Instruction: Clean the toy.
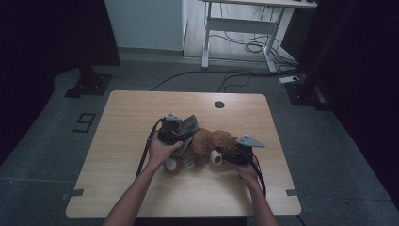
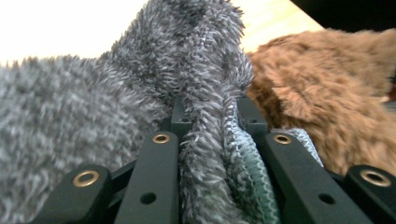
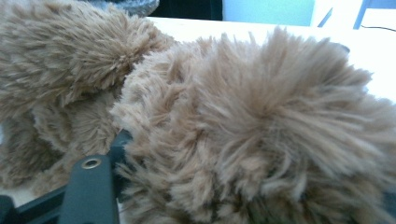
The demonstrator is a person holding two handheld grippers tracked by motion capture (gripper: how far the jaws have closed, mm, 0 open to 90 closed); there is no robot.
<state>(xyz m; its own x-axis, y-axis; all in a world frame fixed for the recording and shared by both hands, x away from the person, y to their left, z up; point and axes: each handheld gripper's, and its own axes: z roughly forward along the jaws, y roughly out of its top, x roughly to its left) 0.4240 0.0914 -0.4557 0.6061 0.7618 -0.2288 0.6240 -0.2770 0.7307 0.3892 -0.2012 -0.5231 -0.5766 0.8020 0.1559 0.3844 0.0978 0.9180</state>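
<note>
The brown teddy bear (image 1: 207, 147) is lying on the worktop (image 1: 117, 141) between the 2 hands. The left gripper (image 1: 184, 134) is pinching a fold of the grey fleece cloth (image 2: 205, 154) tight, likely to draw it over the bear. The right gripper (image 1: 225, 154) is pressing into the bear's fur, probably steadying it; I cannot tell whether its fingers are gripping.

From my station I see the person's forearms bare, no sleeves. The left gripper (image 1: 181, 134) has a black body under a grey three-cornered plate, and a black cable trails from it. The right gripper (image 1: 225, 155) matches it: black body, grey plate, black cable. Up close, the black jaws are flat bars with brass-ringed holes and small plain screw holes.
</note>
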